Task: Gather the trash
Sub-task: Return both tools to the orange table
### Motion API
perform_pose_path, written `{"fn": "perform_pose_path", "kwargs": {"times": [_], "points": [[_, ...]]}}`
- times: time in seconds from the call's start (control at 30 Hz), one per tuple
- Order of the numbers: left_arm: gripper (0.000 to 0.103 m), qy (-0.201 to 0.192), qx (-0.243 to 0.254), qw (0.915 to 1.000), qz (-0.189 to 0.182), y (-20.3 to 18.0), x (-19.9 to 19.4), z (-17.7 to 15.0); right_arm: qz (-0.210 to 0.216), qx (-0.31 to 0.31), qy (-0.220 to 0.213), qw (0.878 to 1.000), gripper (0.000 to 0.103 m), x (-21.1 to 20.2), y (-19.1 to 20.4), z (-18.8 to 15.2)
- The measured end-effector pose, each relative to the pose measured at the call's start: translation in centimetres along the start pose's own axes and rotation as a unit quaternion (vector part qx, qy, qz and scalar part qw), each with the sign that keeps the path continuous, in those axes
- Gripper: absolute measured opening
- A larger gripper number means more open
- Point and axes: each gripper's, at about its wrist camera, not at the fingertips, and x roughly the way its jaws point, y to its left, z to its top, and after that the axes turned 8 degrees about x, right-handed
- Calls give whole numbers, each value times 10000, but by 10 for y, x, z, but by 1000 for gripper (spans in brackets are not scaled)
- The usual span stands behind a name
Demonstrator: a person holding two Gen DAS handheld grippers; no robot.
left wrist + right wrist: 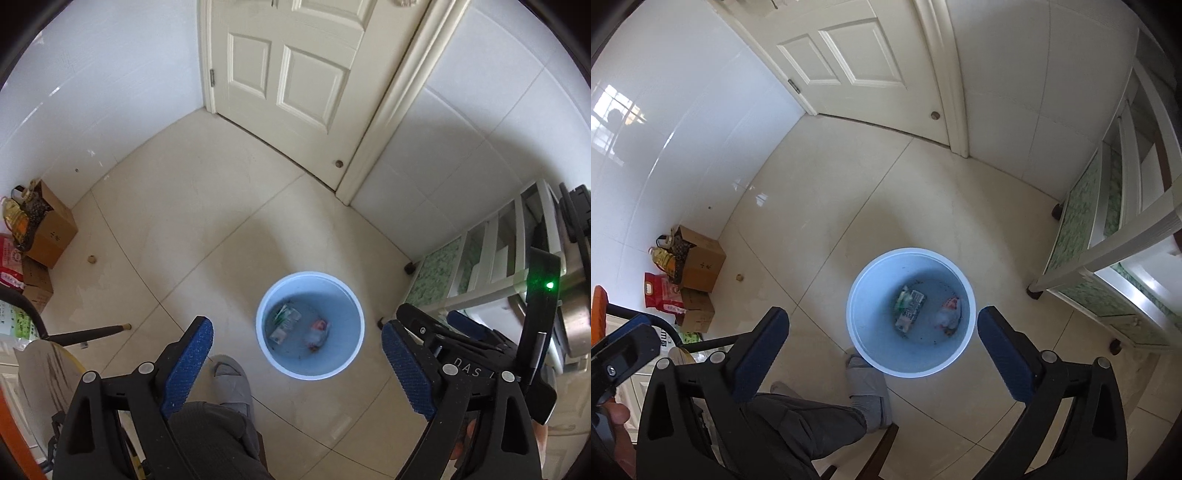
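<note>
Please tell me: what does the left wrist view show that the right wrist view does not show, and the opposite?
Only the left wrist view shows the right gripper from the side, with a green light on its black body.

Only the right wrist view shows a window reflection on the white wall, and the red bag in full.

Both show the blue bin on the tiled floor with a green carton and a crumpled wrapper inside, the white door, the cardboard boxes, and open, empty jaws.

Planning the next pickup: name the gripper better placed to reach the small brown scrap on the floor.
Probably left. The left gripper is open and empty, on the side of the brown scrap beside the cardboard box. The right gripper is equally free, but farther.
</note>
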Motion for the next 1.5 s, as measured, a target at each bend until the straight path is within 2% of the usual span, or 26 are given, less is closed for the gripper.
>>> {"fn": "perform_pose_path", "kwargs": {"times": [0.23, 0.37, 0.53, 0.67, 0.83, 1.0, 1.13, 1.2, 1.4, 1.5], "points": [[94, -576, -40, 9979, 303, -4, -65, -38, 108, -166, -288, 9994, 103, -36, 24, -13], [95, -1004, -118, 9940, 428, -3, -116, -67, 253, -344, -556, 9975, 103, -67, 48, -22], [98, -1613, -230, 9843, 677, 1, -186, -109, 509, -684, -963, 9917, 103, -115, 87, -36], [100, -2085, -403, 9729, 919, 7, -241, -150, 717, -1017, -1316, 9835, 103, -157, 124, -50], [101, -2581, -799, 9536, 1327, 19, -298, -213, 1098, -1623, -1707, 9656, 103, -206, 181, -80], [102, -2906, -1203, 9282, 1990, 21, -354, -286, 1496, -2261, -1999, 9416, 103, -244, 240, -118], [102, -3133, -1576, 9072, 2324, 16, -397, -348, 1789, -2705, -2127, 9217, 103, -266, 288, -149], [102, -3144, -1746, 9004, 2450, 13, -411, -371, 1929, -2906, -2177, 9116, 103, -273, 310, -164], [102, -3288, -2277, 8673, 2964, -2, -466, -451, 2381, -3486, -2201, 8794, 103, -294, 366, -215], [102, -3340, -2433, 8534, 3178, -12, -484, -480, 2535, -3712, -2198, 8658, 103, -300, 388, -236]]}}
